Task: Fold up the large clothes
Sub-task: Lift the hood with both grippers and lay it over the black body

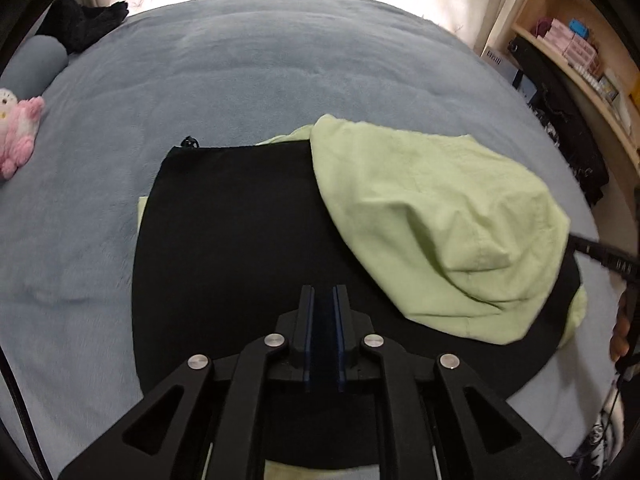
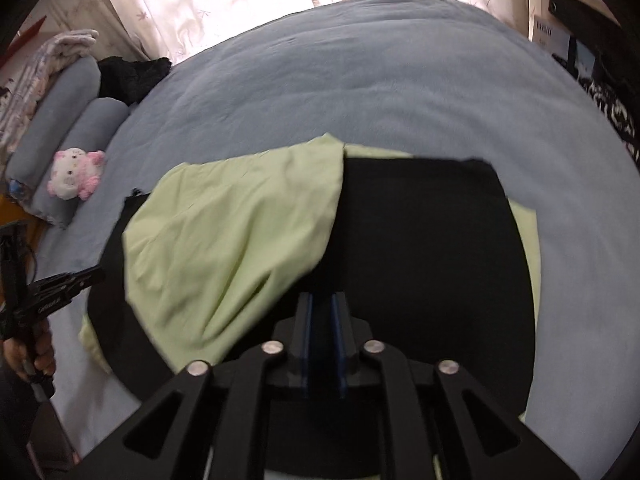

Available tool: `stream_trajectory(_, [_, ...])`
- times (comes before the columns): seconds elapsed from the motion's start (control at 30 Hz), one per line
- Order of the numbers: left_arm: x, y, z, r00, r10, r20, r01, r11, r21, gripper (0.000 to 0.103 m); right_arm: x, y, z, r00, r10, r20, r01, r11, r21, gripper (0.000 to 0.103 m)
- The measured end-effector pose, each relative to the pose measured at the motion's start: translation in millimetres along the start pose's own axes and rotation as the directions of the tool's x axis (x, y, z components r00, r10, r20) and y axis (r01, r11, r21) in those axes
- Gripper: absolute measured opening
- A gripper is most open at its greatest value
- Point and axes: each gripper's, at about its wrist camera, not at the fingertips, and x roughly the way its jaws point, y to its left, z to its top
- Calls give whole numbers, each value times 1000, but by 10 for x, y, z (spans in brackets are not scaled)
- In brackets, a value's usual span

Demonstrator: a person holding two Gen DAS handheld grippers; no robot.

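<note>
Black garment [image 1: 240, 248] is laid flat on the bed [image 1: 240, 80]; a light green garment [image 1: 432, 216] is folded partly over it. Left gripper [image 1: 324, 296] and right gripper [image 2: 323, 304] are held above the black garment; fingers of both are seen nearly together, nothing clamped.

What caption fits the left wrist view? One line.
Light green garment folded over black board on blue bedspread.

garment [image 1: 440, 208] light green | board [image 1: 224, 248] black | bedspread [image 1: 240, 72] grey-blue
</note>
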Motion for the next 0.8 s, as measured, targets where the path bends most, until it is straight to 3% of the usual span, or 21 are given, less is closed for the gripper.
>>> stream_trajectory(0.07, [-87, 5, -10, 999, -36, 9, 36, 999, -12, 14, -108, 38, -127, 1000, 15, 6, -15, 1000, 1, 45])
stream_trajectory(0.13, [-203, -37, -76, 996, -89, 15, 89, 996, -24, 23, -224, 111, -280, 999, 48, 12, -48, 999, 2, 53])
stream_trajectory(0.27, [-220, -185, -163, 979, -201, 34, 203, 979, -35, 49, -218, 244, -437, 987, 160, 1, -160, 987, 23, 53])
stream_trajectory(0.33, [-127, -245, -225, 962, -268, 43, 271, 960, -65, 50, -117, 312, -485, 978, 210, -1, -210, 977, 39, 53])
stream_trajectory(0.53, [422, -319, -324, 909, -415, 51, 417, 892, -173, 49, 354, 538, -548, 961, 277, 16, -277, 959, 55, 52])
stream_trajectory(0.6, [543, -317, -347, 891, -446, 82, 453, 871, -192, 49, 436, 551, -548, 955, 294, 39, -297, 952, 73, 41])
stream_trajectory(0.63, [615, -312, -350, 880, -463, 104, 475, 855, -208, 49, 492, 545, -549, 950, 307, 50, -311, 946, 92, 23])
stream_trajectory(0.67, [657, -300, -364, 866, -484, 129, 501, 834, -230, 49, 523, 543, -551, 946, 320, 52, -324, 940, 106, 14])
stream_trajectory(0.7, [706, -296, -374, 856, -495, 153, 518, 818, -251, 46, 559, 540, -558, 941, 332, 60, -337, 932, 129, 14])
stream_trajectory(0.77, [737, -306, -375, 853, -490, 178, 521, 807, -276, 14, 584, 513, -586, 939, 335, 73, -343, 920, 189, 13])
stream_trajectory(0.8, [731, -324, -371, 863, -471, 181, 505, 816, -283, 9, 590, 486, -605, 930, 360, 78, -368, 899, 236, 13])
